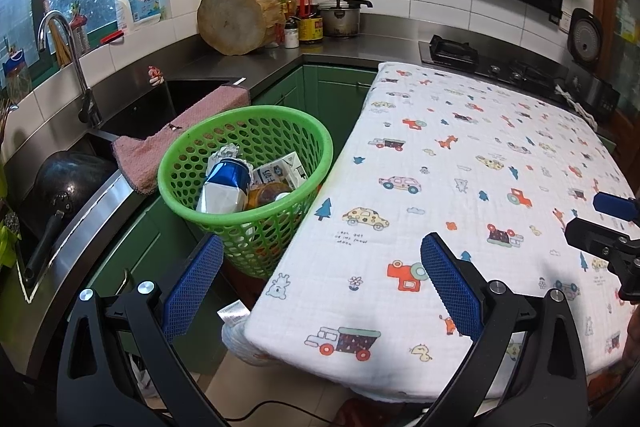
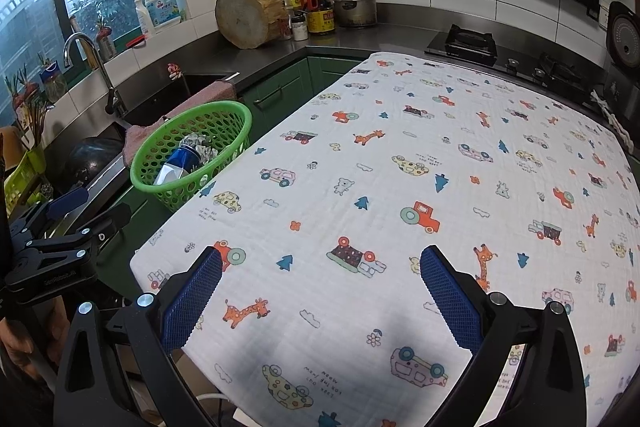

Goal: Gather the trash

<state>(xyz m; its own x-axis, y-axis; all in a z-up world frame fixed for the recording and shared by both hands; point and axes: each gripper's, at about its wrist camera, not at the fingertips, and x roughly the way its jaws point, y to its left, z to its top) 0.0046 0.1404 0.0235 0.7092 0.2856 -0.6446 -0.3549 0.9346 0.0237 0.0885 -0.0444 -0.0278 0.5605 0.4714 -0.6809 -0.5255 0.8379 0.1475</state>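
Sitting in the green basket (image 1: 245, 183), trash (image 1: 226, 187) lies well beyond both grippers' (image 1: 322, 287) (image 2: 320, 297) released, empty jaws.

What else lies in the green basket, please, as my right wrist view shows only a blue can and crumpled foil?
Observer: A white carton lies in the green basket beside the blue can.
Operator: Thanks; is anything beneath it?
Observer: An amber container sits just below the carton.
Operator: Is any trash outside the basket?
Observer: A silvery scrap shows below the patterned cloth's near-left edge; its support is hidden.
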